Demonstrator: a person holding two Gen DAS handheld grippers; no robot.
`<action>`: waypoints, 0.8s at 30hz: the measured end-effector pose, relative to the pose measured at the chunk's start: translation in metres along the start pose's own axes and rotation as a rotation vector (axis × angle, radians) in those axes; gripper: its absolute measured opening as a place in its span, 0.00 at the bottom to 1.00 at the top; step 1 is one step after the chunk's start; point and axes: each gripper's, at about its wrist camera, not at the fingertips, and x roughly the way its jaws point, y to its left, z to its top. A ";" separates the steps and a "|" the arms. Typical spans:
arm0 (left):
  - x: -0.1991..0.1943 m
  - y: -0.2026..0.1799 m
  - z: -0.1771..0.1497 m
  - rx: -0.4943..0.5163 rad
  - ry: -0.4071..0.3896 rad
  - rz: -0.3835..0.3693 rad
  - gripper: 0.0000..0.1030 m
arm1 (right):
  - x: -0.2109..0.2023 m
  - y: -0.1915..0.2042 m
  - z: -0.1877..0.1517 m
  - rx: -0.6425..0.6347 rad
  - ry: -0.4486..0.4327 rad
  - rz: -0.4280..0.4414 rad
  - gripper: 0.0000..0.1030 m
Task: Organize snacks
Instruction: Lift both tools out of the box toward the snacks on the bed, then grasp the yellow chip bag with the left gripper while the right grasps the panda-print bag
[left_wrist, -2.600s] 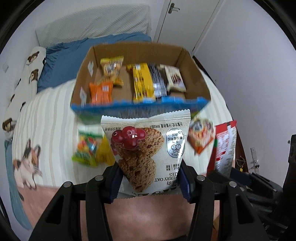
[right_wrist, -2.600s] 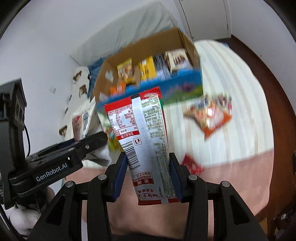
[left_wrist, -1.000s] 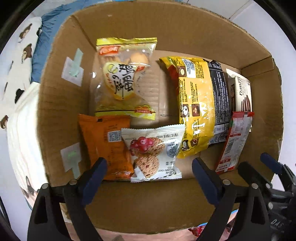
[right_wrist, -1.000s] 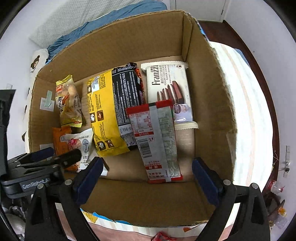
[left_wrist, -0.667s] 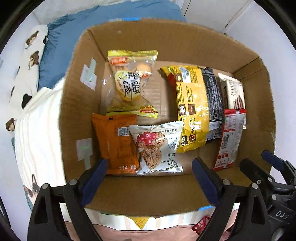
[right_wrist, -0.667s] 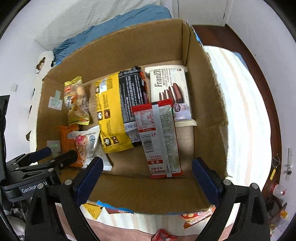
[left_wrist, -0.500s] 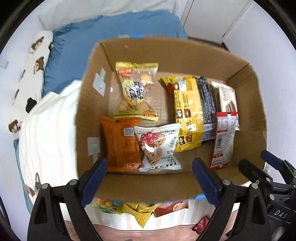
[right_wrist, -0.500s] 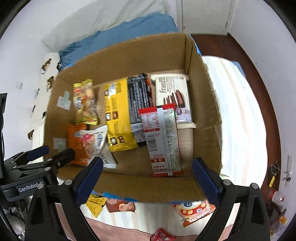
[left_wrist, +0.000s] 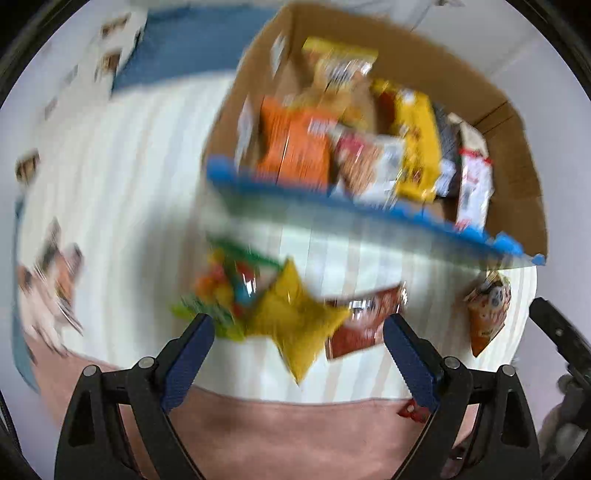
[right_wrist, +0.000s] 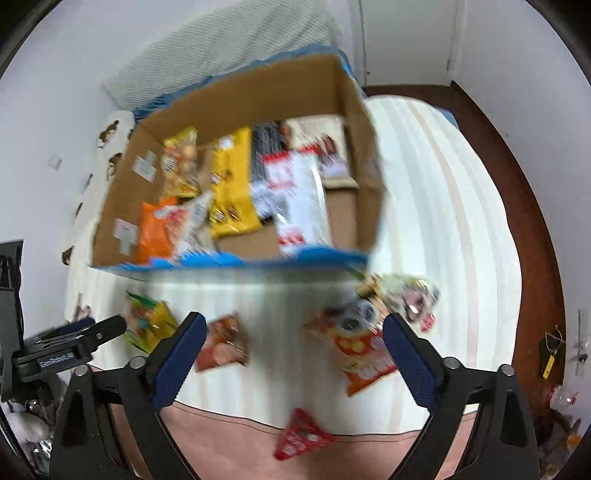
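Both grippers' jaws wide open w/ nothing held; yellow packet (left_wrist: 295, 321), center frame, light & crinkly, best pinched at edge seam.

Motion blur smears both views, so no print on any wrapper can be read. Inside the brown cardboard box (left_wrist: 509, 155), the packets run together into streaks of orange, yellow and white, and the near wall hides their lower ends. In front of the box, the yellow crinkled pouch (left_wrist: 295, 321) covers part of the green candy bag (left_wrist: 218, 291) and part of the red-brown packet (left_wrist: 365, 321).
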 end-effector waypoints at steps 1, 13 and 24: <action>0.005 0.004 -0.002 -0.026 0.013 -0.015 0.91 | 0.007 -0.004 -0.002 -0.005 0.017 -0.016 0.67; 0.070 0.035 -0.001 -0.424 0.129 -0.183 0.90 | 0.068 -0.025 -0.008 -0.103 0.137 -0.114 0.87; 0.082 0.006 -0.048 -0.047 0.078 0.058 0.52 | 0.080 -0.039 -0.034 -0.105 0.229 -0.112 0.57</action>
